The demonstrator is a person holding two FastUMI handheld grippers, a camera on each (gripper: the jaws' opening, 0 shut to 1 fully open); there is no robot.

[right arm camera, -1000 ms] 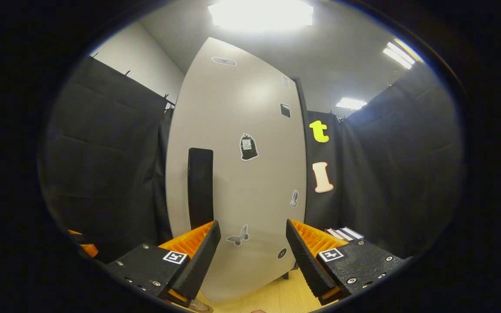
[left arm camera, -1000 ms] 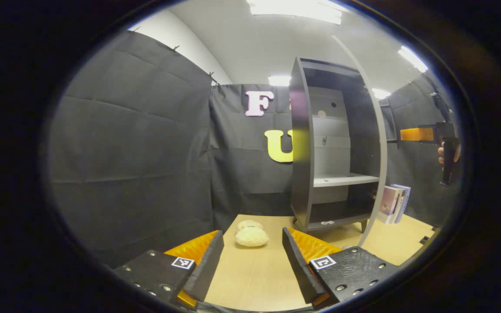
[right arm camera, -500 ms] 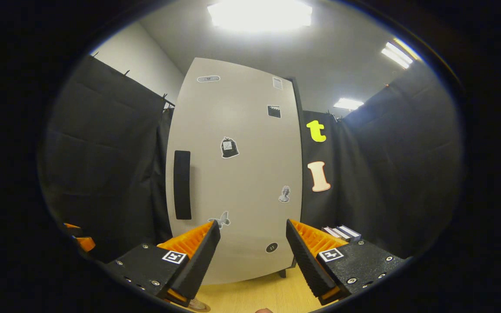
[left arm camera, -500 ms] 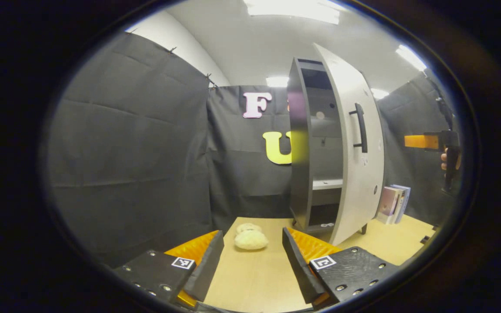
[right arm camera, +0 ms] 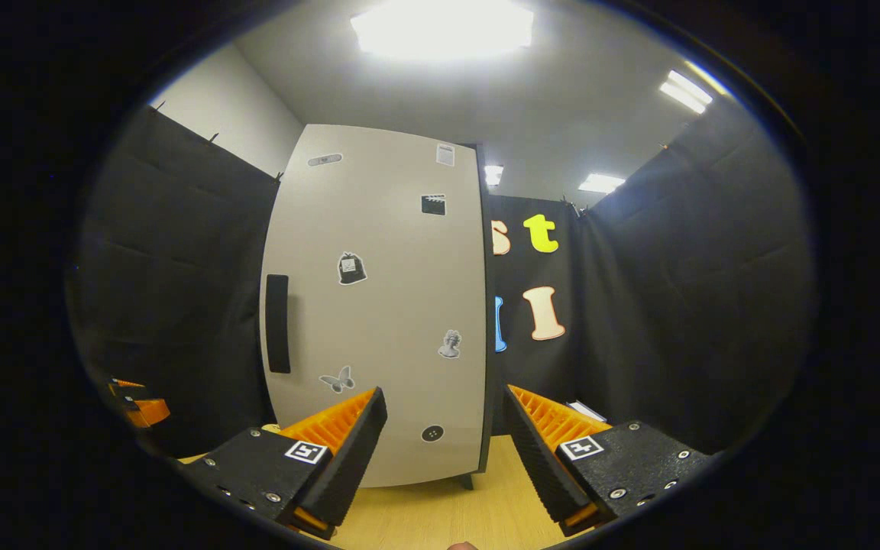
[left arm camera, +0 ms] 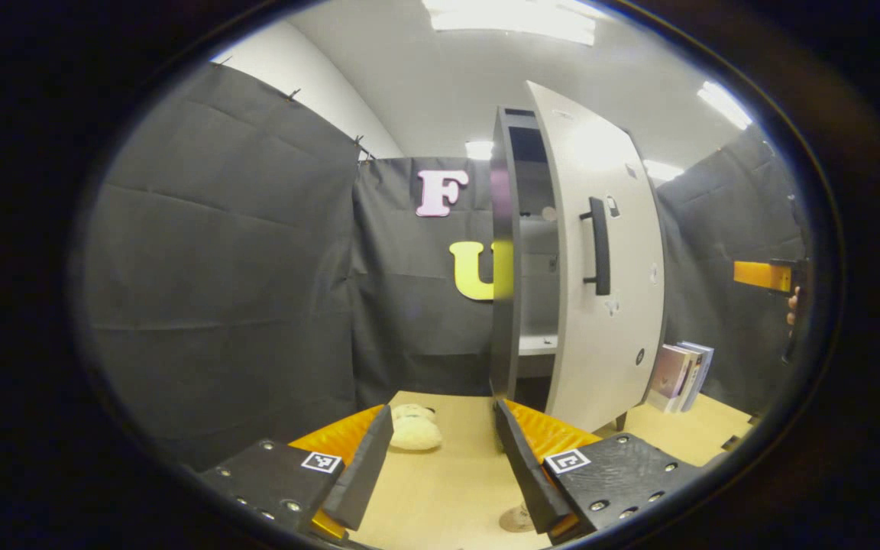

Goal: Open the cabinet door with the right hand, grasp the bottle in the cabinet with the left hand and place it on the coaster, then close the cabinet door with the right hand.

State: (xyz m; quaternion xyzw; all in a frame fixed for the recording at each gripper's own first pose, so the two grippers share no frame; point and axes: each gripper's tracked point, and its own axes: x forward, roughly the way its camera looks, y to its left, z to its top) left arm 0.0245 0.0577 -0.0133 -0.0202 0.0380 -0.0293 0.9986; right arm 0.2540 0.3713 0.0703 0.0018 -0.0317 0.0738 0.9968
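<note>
The door (left arm camera: 608,252) stood nearly shut, leaving a narrow dark gap at its handle side through which a strip of the cabinet (left arm camera: 507,252) interior and one shelf showed. In the right gripper view the door (right arm camera: 379,305) faced the camera almost flat, its handle (right arm camera: 277,323) at 9 o'clock of the panel, stickers scattered across it. The bottle could not be made out; a small round base at 6 o'clock in the left gripper view, just beside the left gripper's finger, may have been the coaster (left arm camera: 517,520).

The left gripper (left arm camera: 440,458) hung above the table (left arm camera: 448,489), jaws apart, holding nothing. The right gripper (right arm camera: 444,451) was also spread wide and empty, clear of the door. Fluffy pads (left arm camera: 413,431) lay on the table at 12 o'clock of the left gripper. Books (left arm camera: 681,367) leaned at 3 o'clock of the cabinet.
</note>
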